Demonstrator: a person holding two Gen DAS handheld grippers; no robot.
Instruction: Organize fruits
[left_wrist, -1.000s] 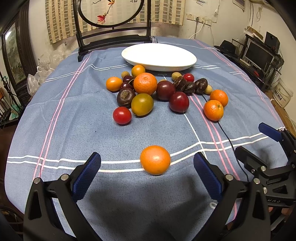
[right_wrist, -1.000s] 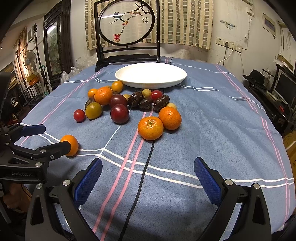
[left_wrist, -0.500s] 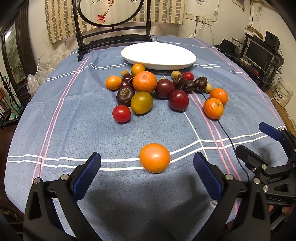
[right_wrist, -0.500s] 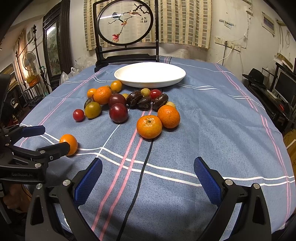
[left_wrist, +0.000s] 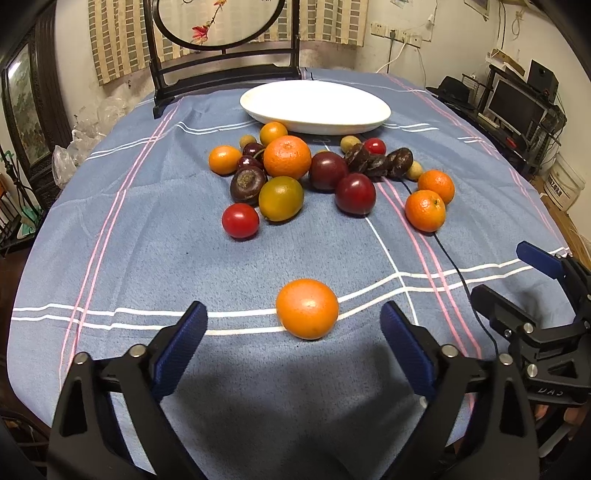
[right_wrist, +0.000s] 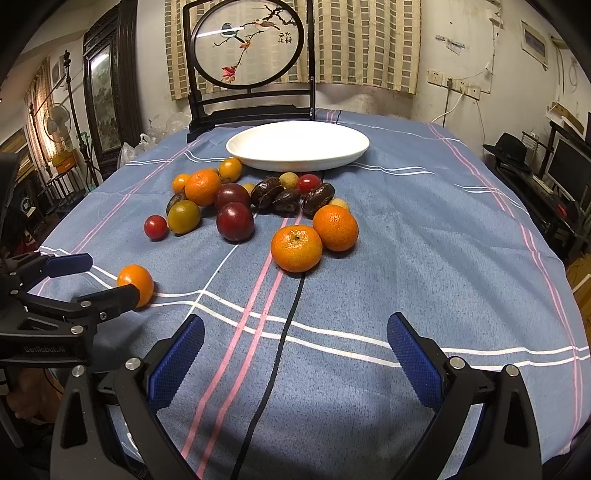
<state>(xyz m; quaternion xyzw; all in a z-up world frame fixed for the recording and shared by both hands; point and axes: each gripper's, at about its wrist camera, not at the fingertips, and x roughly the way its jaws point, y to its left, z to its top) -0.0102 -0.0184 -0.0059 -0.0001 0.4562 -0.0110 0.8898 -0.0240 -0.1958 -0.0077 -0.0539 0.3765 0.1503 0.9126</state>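
A lone orange (left_wrist: 307, 308) lies on the blue tablecloth just ahead of my open, empty left gripper (left_wrist: 293, 341); it also shows in the right wrist view (right_wrist: 136, 284). A pile of fruit lies further back: oranges (left_wrist: 287, 156), dark plums (left_wrist: 355, 193), a red tomato (left_wrist: 240, 220), a green-yellow fruit (left_wrist: 280, 198). An empty white plate (left_wrist: 314, 107) stands behind the pile. My right gripper (right_wrist: 295, 350) is open and empty above the cloth, short of two oranges (right_wrist: 296, 248).
A black cable (right_wrist: 284, 332) runs along the cloth from the two oranges toward the front edge. A dark wooden screen stand (right_wrist: 251, 107) stands behind the plate. The table edge drops off at right, with shelves and a monitor (right_wrist: 569, 166) beyond.
Both grippers have crept slightly forward; the lone orange sits a little closer between the left fingers. No fruit has moved.
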